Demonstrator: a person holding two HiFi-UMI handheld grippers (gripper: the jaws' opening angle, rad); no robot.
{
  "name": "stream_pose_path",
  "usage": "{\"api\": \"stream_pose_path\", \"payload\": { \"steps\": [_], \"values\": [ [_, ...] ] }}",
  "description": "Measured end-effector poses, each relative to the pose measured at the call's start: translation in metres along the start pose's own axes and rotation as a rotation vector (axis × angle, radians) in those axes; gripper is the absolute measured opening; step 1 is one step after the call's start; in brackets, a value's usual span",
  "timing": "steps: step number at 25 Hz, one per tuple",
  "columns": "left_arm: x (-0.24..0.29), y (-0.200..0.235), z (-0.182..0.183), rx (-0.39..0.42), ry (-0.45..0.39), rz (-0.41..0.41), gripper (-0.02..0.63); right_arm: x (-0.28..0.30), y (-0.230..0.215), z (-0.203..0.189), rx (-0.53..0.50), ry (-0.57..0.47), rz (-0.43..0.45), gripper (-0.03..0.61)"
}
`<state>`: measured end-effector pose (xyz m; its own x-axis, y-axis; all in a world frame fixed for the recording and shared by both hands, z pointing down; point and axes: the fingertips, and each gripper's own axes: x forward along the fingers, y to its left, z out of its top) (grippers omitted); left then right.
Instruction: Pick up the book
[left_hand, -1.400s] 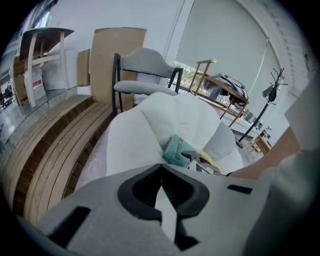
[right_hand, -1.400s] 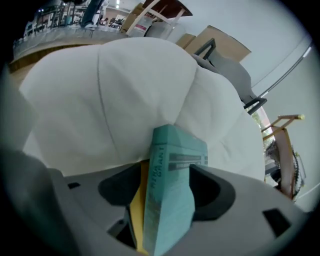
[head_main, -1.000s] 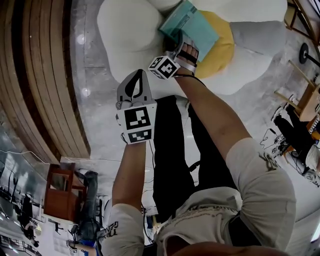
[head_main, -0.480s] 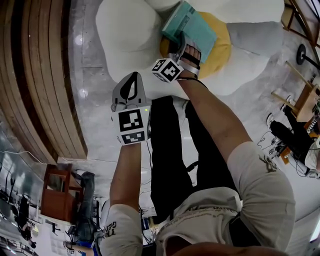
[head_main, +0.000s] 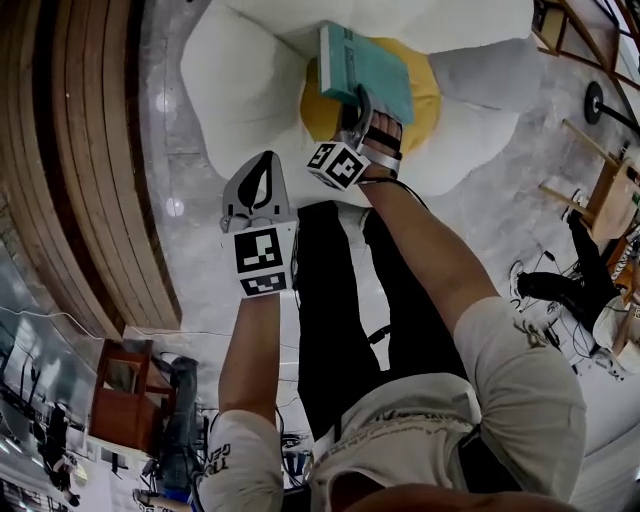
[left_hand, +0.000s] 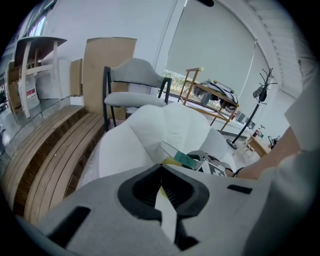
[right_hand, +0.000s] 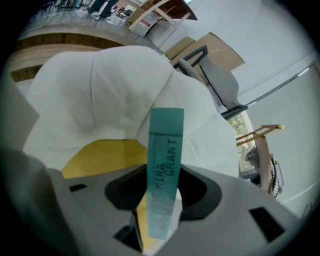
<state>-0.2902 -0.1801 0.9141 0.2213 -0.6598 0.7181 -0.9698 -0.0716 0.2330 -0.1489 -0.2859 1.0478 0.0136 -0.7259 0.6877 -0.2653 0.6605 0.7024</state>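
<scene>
My right gripper (head_main: 357, 103) has just been squeezing in. Now it pinches the teal book (head_main: 366, 62), which sits right between the jaws with its spine facing the gripper. The book is over the yellow middle (head_main: 318, 108) of the big white soft seat (head_main: 240, 80). My left gripper (head_main: 262, 165) is closed tight with nothing in it, nearer to me and apart from the book.

Grey floor (head_main: 200, 260), slatted bench (head_main: 90, 150) (wooden), grey chair (left_hand: 132, 85)
</scene>
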Motion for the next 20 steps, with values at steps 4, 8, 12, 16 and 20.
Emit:
{"api": "stream_pose_path", "payload": {
  "steps": [4,8,12,16,20],
  "values": [
    [-0.005,-0.015,0.018,0.006,-0.017,0.000,0.014,-0.021,-0.026,-0.002,0.089,-0.042,0.038,0.184],
    [-0.009,-0.036,0.041,0.033,-0.036,0.004,0.014,-0.045,-0.055,-0.003,0.192,-0.104,0.093,0.183],
    [-0.024,-0.053,0.062,0.057,-0.056,0.013,0.014,-0.074,-0.088,-0.006,0.307,-0.155,0.144,0.183],
    [-0.045,-0.066,0.080,0.045,-0.089,0.049,0.014,-0.106,-0.127,-0.005,0.421,-0.199,0.182,0.181],
    [-0.064,-0.086,0.094,0.028,-0.111,0.069,0.014,-0.141,-0.173,-0.002,0.496,-0.258,0.190,0.181]
  ]
}}
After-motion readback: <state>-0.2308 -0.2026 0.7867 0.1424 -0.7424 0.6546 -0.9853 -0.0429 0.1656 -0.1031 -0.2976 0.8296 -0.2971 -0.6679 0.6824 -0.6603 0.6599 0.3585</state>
